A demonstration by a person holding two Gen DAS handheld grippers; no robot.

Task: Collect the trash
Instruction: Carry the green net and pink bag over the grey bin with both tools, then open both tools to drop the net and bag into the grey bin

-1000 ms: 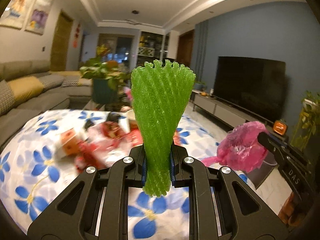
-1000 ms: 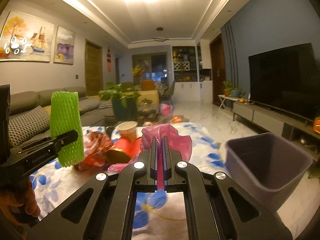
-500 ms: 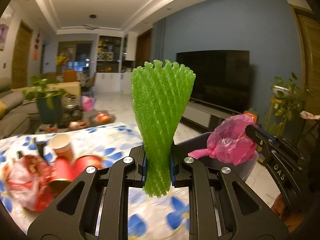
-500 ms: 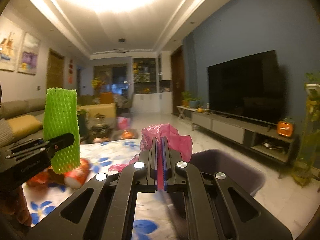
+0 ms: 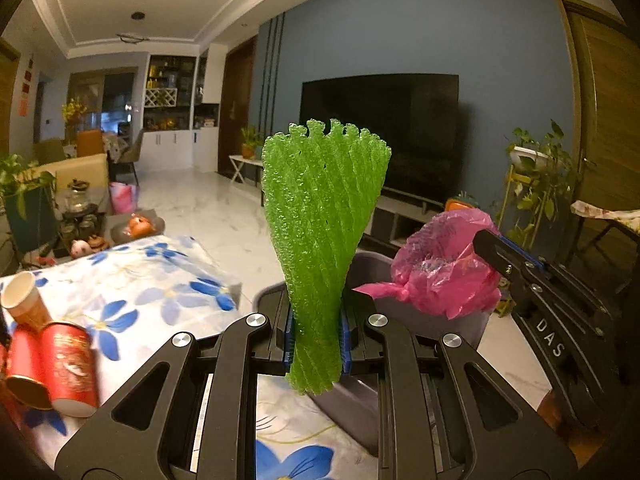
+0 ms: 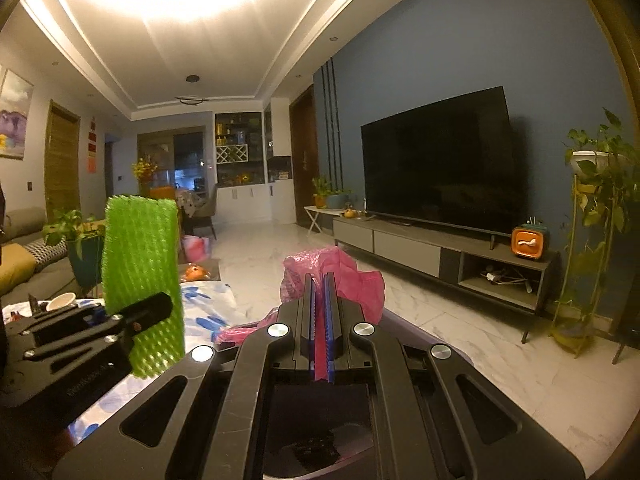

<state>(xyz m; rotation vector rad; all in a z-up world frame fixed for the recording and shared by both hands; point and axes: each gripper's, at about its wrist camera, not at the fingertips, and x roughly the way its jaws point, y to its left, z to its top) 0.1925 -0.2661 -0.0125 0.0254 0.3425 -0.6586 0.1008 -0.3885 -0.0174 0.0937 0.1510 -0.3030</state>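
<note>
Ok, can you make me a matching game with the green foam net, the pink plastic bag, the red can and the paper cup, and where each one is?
Things:
1. green foam net sleeve
2. crumpled pink plastic bag
3. red can
4. white paper cup

Places:
A. lying on its side on the flowered tablecloth
B. pinched in the right gripper
C. standing upright on the tablecloth, behind the can
D. squeezed in the left gripper

Pairs: 1-D, 2-B, 3-A, 4-C

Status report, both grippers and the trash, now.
Left gripper shut on green foam net. Right gripper shut on pink plastic bag. Both over grey bin. Nothing in the way.
</note>
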